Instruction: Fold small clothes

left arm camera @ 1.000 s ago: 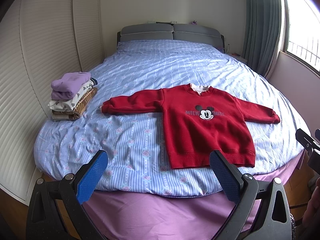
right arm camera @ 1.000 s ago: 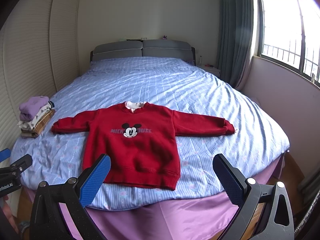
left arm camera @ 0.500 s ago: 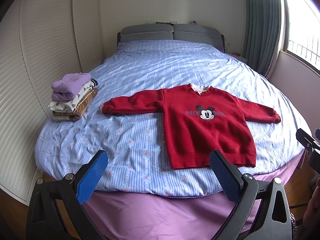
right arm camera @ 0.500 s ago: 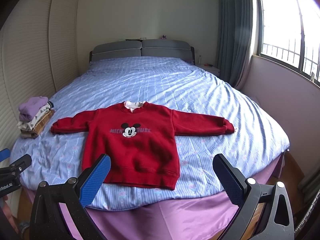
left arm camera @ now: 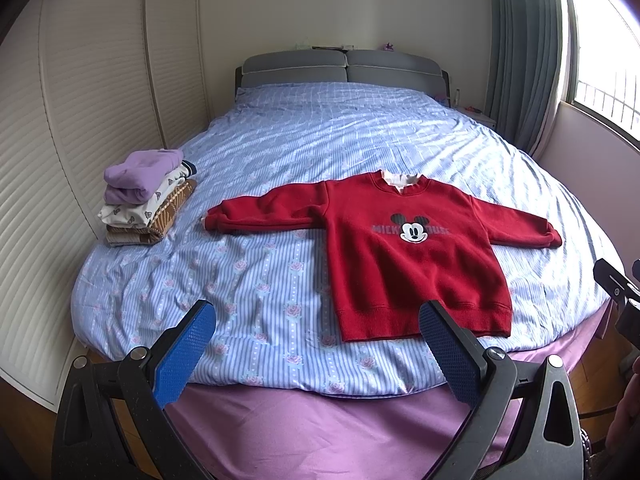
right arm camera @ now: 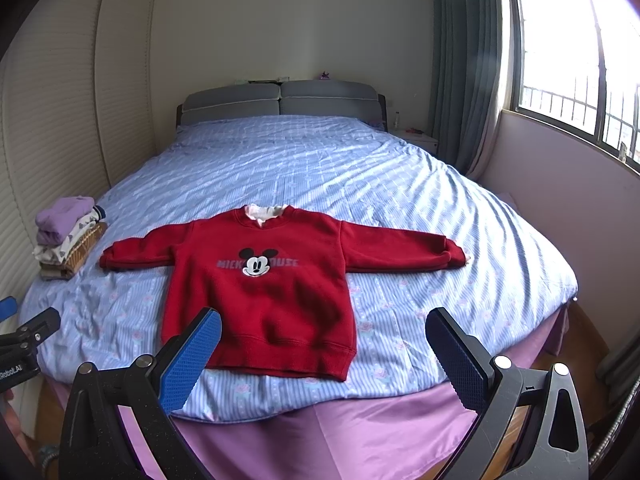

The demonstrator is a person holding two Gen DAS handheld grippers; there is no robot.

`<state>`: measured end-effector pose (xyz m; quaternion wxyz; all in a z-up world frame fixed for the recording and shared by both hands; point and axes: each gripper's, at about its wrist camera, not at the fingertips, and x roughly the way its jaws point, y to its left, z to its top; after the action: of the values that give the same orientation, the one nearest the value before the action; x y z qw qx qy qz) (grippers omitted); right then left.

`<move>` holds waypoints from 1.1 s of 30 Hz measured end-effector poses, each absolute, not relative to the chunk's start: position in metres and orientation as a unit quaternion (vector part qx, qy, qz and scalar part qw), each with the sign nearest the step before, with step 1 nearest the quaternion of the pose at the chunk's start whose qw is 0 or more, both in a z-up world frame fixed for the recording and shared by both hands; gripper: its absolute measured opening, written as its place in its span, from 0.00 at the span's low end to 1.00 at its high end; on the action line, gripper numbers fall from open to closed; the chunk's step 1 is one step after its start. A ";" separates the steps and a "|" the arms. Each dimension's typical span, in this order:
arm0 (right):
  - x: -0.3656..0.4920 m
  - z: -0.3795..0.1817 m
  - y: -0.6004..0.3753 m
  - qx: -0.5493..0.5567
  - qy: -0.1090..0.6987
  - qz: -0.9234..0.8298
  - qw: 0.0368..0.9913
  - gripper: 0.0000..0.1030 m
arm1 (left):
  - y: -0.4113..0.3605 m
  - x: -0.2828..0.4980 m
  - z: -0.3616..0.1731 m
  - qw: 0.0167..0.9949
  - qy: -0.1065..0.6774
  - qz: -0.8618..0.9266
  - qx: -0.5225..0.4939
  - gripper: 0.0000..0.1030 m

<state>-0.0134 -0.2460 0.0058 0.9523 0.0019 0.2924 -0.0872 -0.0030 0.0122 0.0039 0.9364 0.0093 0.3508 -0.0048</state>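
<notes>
Left claw (left arm camera: 316,344): held level off the foot of the bed, pointing toward the headboard; its blue-padded fingers (left arm camera: 184,354) stand wide apart with nothing between them. It hangs clear of the bedding, touching nothing.
Right claw (right arm camera: 322,346): likewise level and aimed up the bed, blue pads spread wide, empty, and short of the hem.
Red fleece sweatshirt with a cartoon mouse face on the chest (right arm camera: 260,280): lies flat, front up, near the foot of the bed, both sleeves stretched straight out to the sides, hem toward the claws. A pale collar shows inside the neck opening.
Sweatshirt against the claws: in the left wrist view it lies toward the right of centre; in the right wrist view, toward the left.
Bed with a light blue striped floral cover (left arm camera: 360,140): wrinkled, with a purple sheet (left arm camera: 320,420) showing below the cover's near edge.
Stack of folded clothes (left arm camera: 146,198): on the bed's left edge, well apart from the sweatshirt; a lilac piece on top, a white printed one under it, brown patterned ones beneath.
Grey padded headboard (right arm camera: 280,100): at the far end.
</notes>
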 end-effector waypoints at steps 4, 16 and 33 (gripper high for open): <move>-0.017 0.009 -0.250 0.003 0.285 -0.091 0.954 1.00 | 0.011 0.000 0.011 0.940 0.341 -0.006 0.011 1.00; -0.021 0.015 -0.256 0.005 0.269 -0.096 0.958 1.00 | 0.006 0.001 0.018 0.945 0.328 -0.004 0.013 1.00; 0.039 0.017 -0.330 0.050 0.228 -0.133 0.963 1.00 | -0.093 0.092 0.033 0.957 0.280 -0.063 0.032 1.00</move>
<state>0.0385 -0.3296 0.0173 0.9632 0.0498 0.2283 -0.1327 0.0920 -0.0930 0.0334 0.9574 0.0319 0.2799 -0.0629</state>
